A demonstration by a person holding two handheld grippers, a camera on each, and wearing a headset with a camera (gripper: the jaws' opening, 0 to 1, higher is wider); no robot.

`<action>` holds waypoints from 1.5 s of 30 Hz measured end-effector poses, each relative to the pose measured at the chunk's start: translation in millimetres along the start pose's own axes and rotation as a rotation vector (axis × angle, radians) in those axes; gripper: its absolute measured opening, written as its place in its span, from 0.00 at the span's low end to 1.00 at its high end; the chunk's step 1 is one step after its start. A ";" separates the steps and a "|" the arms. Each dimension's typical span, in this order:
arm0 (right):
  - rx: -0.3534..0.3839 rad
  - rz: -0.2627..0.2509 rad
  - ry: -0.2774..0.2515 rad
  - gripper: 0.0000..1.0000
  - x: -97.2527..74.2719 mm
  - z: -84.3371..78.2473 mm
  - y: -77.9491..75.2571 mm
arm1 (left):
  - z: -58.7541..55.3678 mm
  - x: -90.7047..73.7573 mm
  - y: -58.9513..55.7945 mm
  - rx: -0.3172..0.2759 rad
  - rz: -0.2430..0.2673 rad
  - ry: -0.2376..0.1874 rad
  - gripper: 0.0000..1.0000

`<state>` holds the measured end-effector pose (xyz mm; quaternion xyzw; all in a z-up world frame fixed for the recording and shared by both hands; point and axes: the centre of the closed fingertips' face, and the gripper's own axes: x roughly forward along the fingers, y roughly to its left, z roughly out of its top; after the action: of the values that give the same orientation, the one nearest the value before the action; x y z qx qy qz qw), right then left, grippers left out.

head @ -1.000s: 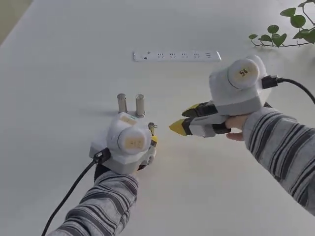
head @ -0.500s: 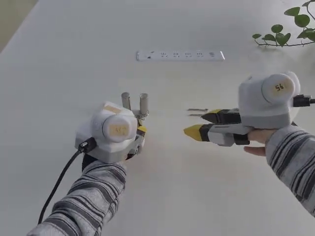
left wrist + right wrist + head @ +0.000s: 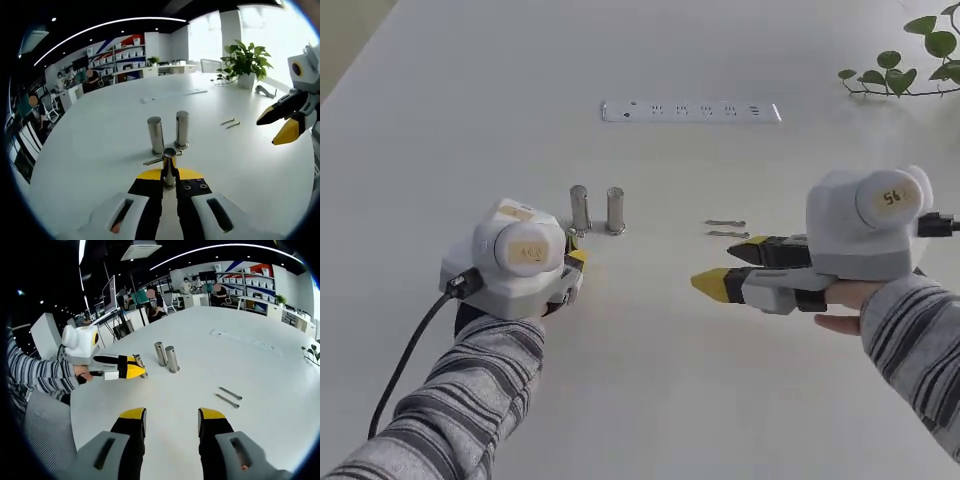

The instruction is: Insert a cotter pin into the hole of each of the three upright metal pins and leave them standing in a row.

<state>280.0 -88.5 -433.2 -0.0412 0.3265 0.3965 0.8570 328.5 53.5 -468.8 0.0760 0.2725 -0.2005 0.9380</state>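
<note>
Left gripper (image 3: 169,176): jaws pinched tight on the third metal pin (image 3: 169,159), upright, just on the near side of the two standing metal pins (image 3: 156,135). The pin's lower half is buried between the jaws. In the head view the gripper housing covers nearly all of it. A thin metal sliver (image 3: 151,161) lies at the held pin's left, toward the pair's foot (through the hole or merely beside it: cannot tell). The standing pair are close together but apart; their holes are too small to make out. Right gripper (image 3: 172,419): jaws spread wide, nothing between them, well to the right of the pair. Two loose cotter pins (image 3: 725,228) lie flat, side by side, between the pair and the right gripper. Power strip (image 3: 692,111) lies well beyond the pair. Plant (image 3: 910,60) sits far right of the pair, cut by the frame edge. Bare table (image 3: 640,380) is open on the near side and left of the pair.
</note>
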 end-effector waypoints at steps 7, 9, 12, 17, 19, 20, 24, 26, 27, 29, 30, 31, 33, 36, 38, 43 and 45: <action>-0.001 -0.003 0.001 0.38 1.1 0.9 -2.2 | -1.8 -0.9 2.4 -0.017 -0.001 -0.018 0.05; 0.001 -0.001 -0.002 0.38 1.4 1.3 -2.3 | -2.6 -1.3 2.1 -0.015 -0.001 -0.019 0.05; -0.001 0.000 0.001 0.38 1.9 1.0 -1.9 | -2.5 -2.0 1.4 -0.015 -0.001 -0.023 0.05; 0.002 0.002 0.004 0.38 2.4 0.3 -1.5 | -3.0 -2.1 1.8 -0.021 0.006 -0.022 0.06; -0.001 0.000 0.008 0.38 2.3 -0.4 -1.6 | -3.5 -2.8 1.9 -0.024 0.014 -0.023 0.06; 0.000 0.000 0.008 0.38 2.2 -0.5 -1.6 | -3.7 -3.0 1.6 -0.025 0.016 -0.024 0.06; 0.000 -0.001 0.011 0.38 2.0 -0.3 -2.0 | -3.6 -2.2 2.3 -0.020 0.015 -0.025 0.06; -0.002 0.000 0.010 0.38 2.5 0.3 -1.6 | -3.6 -2.1 2.2 -0.029 0.013 -0.024 0.06; -0.002 0.001 0.010 0.38 2.8 0.4 -1.3 | -3.8 -2.3 2.2 -0.033 0.013 -0.023 0.06; -0.002 0.002 0.007 0.38 3.7 1.3 -0.6 | -4.9 -2.8 2.3 -0.033 0.011 -0.018 0.06; -0.001 0.003 0.006 0.38 4.3 1.8 -0.1 | -5.1 -3.0 2.3 -0.032 0.011 -0.017 0.07; 0.001 0.004 0.006 0.38 5.0 2.3 0.6 | -5.9 -3.4 2.2 -0.031 0.010 -0.015 0.09; 0.001 0.006 0.000 0.39 6.4 4.3 1.8 | -6.2 -3.7 2.5 -0.030 0.009 -0.014 0.11; -0.002 0.008 -0.008 0.39 9.6 8.4 3.3 | -6.3 -4.7 2.1 -0.036 0.002 -0.012 0.14; -0.007 0.012 -0.022 0.39 13.9 14.4 4.8 | -6.5 -6.4 1.8 -0.050 -0.002 -0.010 0.19; -0.040 0.022 -0.070 0.39 27.7 35.1 9.1 | -7.5 -12.6 0.1 -0.046 -0.016 -0.006 0.26; -0.050 0.023 -0.088 0.38 34.6 43.7 9.7 | -9.1 -15.7 4.1 -0.056 0.002 -0.002 0.30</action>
<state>312.6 -44.9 -417.6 -0.0413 0.2787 0.4160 0.8646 313.7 64.7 -467.8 0.0495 0.2770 -0.1919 0.9402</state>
